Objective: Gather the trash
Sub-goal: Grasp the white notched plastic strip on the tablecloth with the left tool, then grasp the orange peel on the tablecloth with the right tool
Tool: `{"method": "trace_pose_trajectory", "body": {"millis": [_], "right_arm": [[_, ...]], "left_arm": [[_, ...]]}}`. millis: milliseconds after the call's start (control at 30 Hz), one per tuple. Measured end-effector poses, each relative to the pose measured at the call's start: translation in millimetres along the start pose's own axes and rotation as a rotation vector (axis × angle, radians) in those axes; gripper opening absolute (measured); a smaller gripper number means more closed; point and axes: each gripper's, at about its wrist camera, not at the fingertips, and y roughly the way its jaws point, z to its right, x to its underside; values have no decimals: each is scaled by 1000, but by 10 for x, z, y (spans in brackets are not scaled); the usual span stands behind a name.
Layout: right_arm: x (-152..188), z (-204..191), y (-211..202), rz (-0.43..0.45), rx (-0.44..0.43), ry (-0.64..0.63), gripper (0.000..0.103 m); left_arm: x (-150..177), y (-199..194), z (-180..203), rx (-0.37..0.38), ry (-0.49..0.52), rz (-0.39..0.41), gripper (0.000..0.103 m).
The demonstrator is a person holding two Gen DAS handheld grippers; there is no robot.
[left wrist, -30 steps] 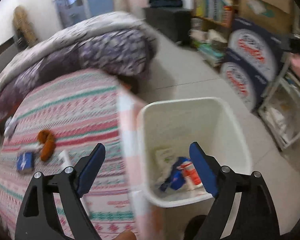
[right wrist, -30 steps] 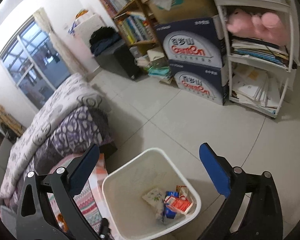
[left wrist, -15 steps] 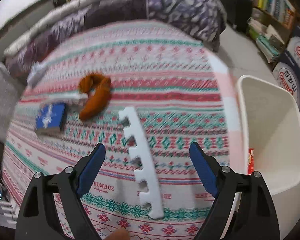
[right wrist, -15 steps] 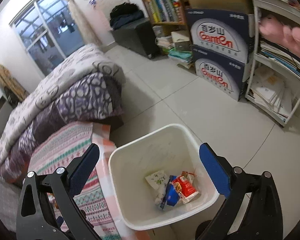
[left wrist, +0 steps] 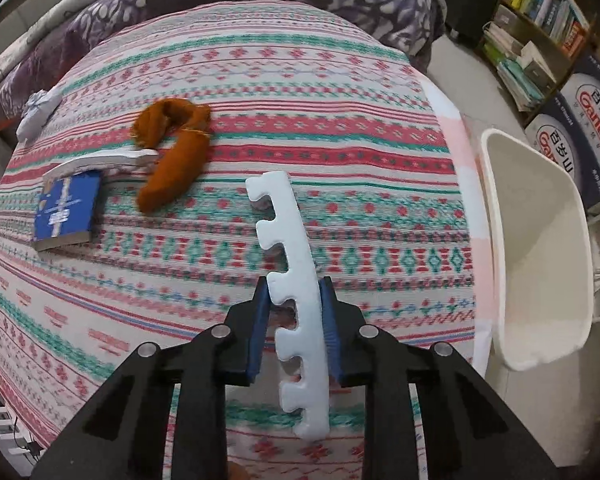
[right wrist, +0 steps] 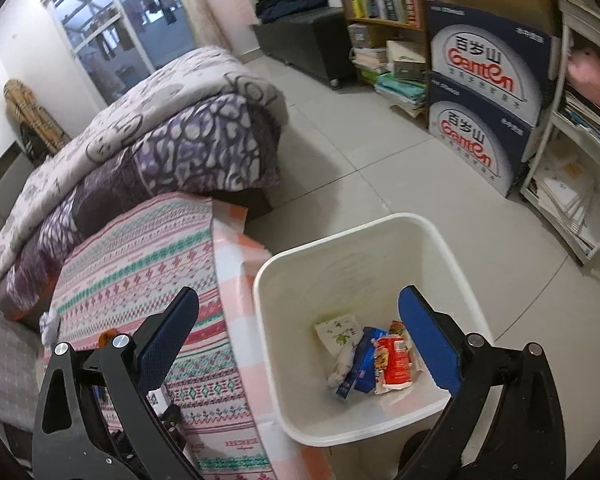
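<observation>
Your left gripper (left wrist: 293, 330) has just been closing, and its blue pads (left wrist: 258, 330) now press on both sides of the long white notched foam strip (left wrist: 290, 264), gripping it a little past its middle. The strip lies flat on the striped, patterned bedspread (left wrist: 260, 72), with one end reaching away from the gripper and the other running back between the black arms.

Taking that strip as your landmark: left of its far end lies a curled orange-brown cloth piece (left wrist: 172, 156). Further left, touching that cloth, is another white foam piece (left wrist: 100, 160), and just below it a blue booklet (left wrist: 66, 208). A crumpled pale tissue (left wrist: 38, 110) sits far left, near the bedspread's edge. To the right of the strip, off the bed's edge, stands the white plastic bin (left wrist: 540, 256).

Your right gripper (right wrist: 300, 340) hangs with its jaws wide apart and nothing between them, over the bin's (right wrist: 380, 236) near left rim. At the bin's bottom lie a red wrapper (right wrist: 394, 364), a blue packet (right wrist: 366, 360) and a white printed paper (right wrist: 338, 334). Beyond the bin, stacked dark cartons (right wrist: 488, 92) stand on the tiled floor (right wrist: 340, 152).
</observation>
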Motion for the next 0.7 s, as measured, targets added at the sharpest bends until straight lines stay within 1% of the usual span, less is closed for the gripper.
{"method": "trace_pose_trajectory", "body": {"millis": [100, 267, 300, 367, 400, 467, 533, 600, 633, 700], "right_arm": [[43, -145, 79, -19, -1, -32, 96], [182, -461, 251, -79, -25, -99, 96], [235, -579, 307, -97, -34, -123, 96], [348, -795, 393, -127, -49, -195, 96], [440, -951, 439, -138, -45, -261, 96], [590, -1182, 492, -149, -36, -349, 95], [732, -1405, 552, -160, -56, -395, 94], [843, -1622, 629, -175, -88, -414, 83], [882, -1715, 675, -186, -104, -416, 80], [949, -1877, 790, -214, -125, -390, 69]], "left_arm": [[-64, -143, -277, -11, -24, 18, 25], [-160, -532, -810, -54, -48, 111, 25], [-166, -586, -887, -65, -52, 128, 26], [-214, -727, -1098, -100, -72, 185, 25], [-240, -778, -1196, -112, -88, 213, 25], [-267, -845, -1357, -105, -122, 237, 26], [-289, -910, -1538, -81, -167, 242, 26], [-330, -969, -1685, -61, -203, 246, 26], [-344, -1000, -1750, -53, -221, 250, 26], [-375, -1051, -1825, -43, -248, 258, 26]]}}
